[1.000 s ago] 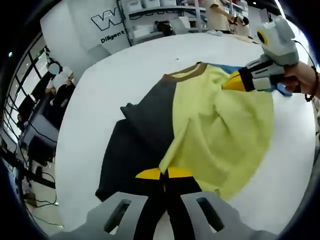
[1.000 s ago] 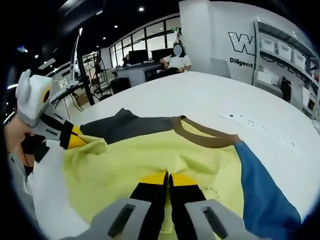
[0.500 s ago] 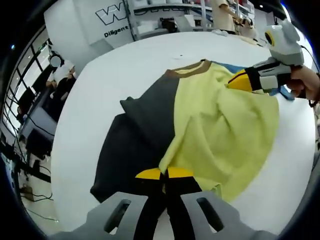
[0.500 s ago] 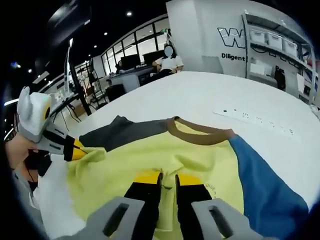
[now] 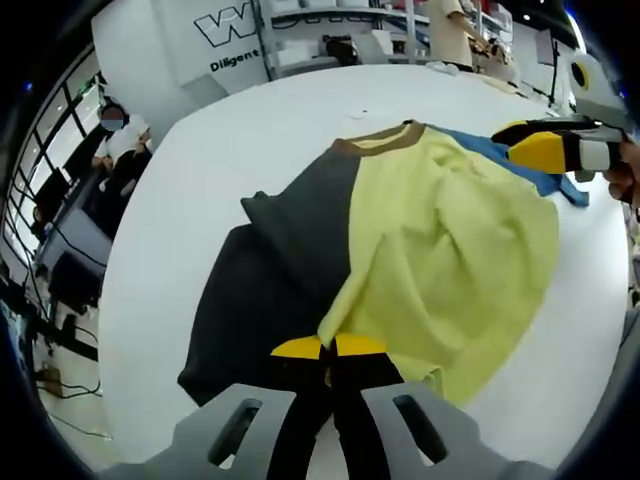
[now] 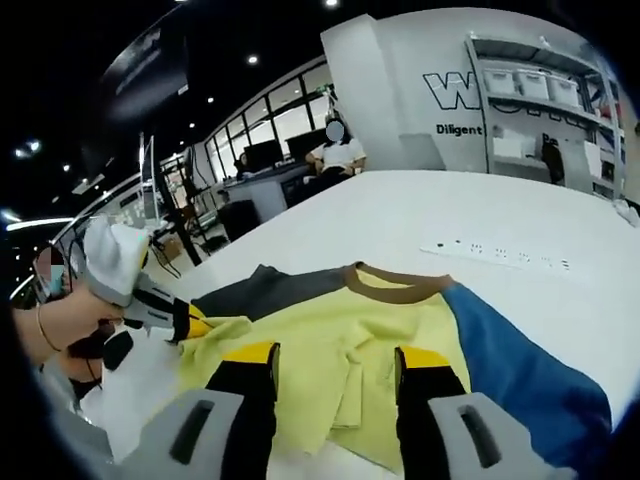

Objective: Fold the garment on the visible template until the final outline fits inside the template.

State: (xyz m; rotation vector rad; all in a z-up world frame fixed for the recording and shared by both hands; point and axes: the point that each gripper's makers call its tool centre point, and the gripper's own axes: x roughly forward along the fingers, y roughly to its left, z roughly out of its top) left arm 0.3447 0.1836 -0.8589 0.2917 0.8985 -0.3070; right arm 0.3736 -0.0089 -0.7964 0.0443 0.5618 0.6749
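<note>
A shirt lies on the white table (image 5: 230,130), with a yellow body (image 5: 450,250), a dark grey side and sleeve (image 5: 270,270), a brown collar (image 5: 380,140) and a blue sleeve (image 5: 500,155). My left gripper (image 5: 328,347) is shut on the yellow hem at the near edge. In the right gripper view it (image 6: 198,325) pinches that yellow corner from the left, held by a hand. My right gripper (image 6: 338,360) stands open above the yellow cloth (image 6: 320,325), with nothing between its fingers. In the left gripper view it (image 5: 515,142) hovers over the blue sleeve at the far right.
A white power strip (image 6: 495,255) lies on the table beyond the collar (image 6: 395,285). Seated people (image 6: 338,150) and desks are past the table's far edge. Shelves with boxes (image 6: 540,90) stand along the white wall. The table edge curves close on the left (image 5: 120,330).
My right gripper has opened, let go of the yellow cloth and drawn back above it. The left gripper keeps its hold on the hem.
</note>
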